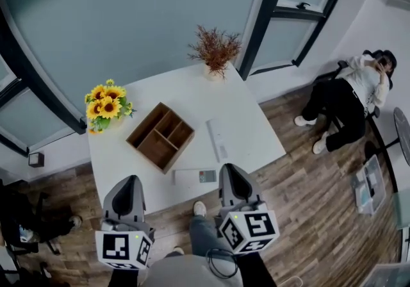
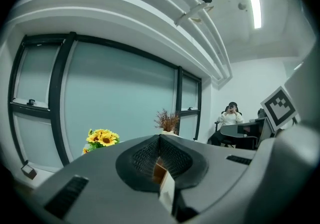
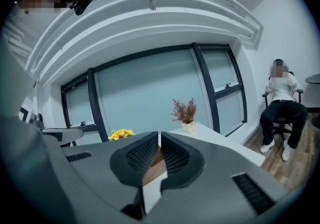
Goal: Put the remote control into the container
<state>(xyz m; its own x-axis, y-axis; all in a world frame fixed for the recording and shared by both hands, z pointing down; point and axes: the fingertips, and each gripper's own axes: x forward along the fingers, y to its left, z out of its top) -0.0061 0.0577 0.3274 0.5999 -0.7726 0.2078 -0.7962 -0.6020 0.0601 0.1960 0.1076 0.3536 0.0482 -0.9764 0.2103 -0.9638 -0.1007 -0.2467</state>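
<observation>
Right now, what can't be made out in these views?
- Long remote, near remote: buttons too small in head view; hidden behind gripper bodies in both gripper views.
- Container: gripper views show at most a brown sliver between shut jaws.
- Table near edge: head view, partly covered by left gripper and right gripper.

White table (image 1: 192, 97), wooden divided container (image 1: 161, 136), long remote control (image 1: 218, 140) beside it, second remote (image 1: 195, 177) at near edge, sunflowers (image 1: 106, 105), dried plant (image 1: 215, 50).

White table (image 1: 192, 97); brown container (image 1: 160, 136); white remote control (image 1: 218, 139); yellow sunflowers (image 1: 106, 103).
</observation>
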